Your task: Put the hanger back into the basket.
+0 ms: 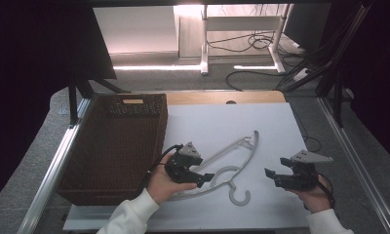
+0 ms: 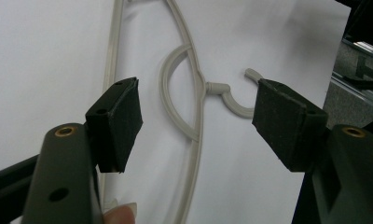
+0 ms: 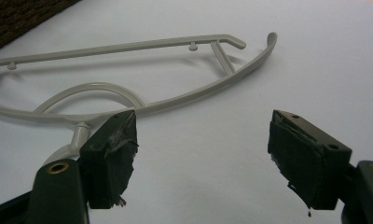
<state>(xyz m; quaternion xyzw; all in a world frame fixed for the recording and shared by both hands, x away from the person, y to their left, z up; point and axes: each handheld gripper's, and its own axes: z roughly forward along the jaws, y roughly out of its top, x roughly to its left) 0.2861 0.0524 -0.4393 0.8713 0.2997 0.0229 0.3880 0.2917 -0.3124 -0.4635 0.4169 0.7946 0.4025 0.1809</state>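
At the left of the bench (image 1: 281, 122) stands a dark woven basket (image 1: 120, 146), open at the top, with nothing visible inside.

Just right of the basket, the left claw (image 1: 203, 178) hangs over the near arm of the hanger (image 1: 232, 156). Its jaws stand wide apart and hold nothing. In the left gripper view the left claw (image 2: 196, 123) straddles the hanger (image 2: 194, 107), with the hook neck and the inner loop between the pads but not touched.

The hanger is a pale grey plastic garment hanger. It lies flat on the white bench surface between the two claws, its hook (image 1: 239, 195) pointing toward the person.

Handling judgement:
- Light; one claw should lift it.
- Stiff but thin; the long arms will likely flex if gripped near a tip.
- Smooth plastic; expect slip on a rounded bar unless the pads close squarely.
- It lies flush on the bench, so a pad must slide under a bar or tip the frame first.
- Best hold: the neck where hook, loop and arms meet, near the balance point.

At the right, the right claw (image 1: 270, 174) rests apart from the hanger, jaws wide apart and empty. The right gripper view shows the right claw (image 3: 203, 154) aimed across bare bench toward the hanger (image 3: 175, 102).
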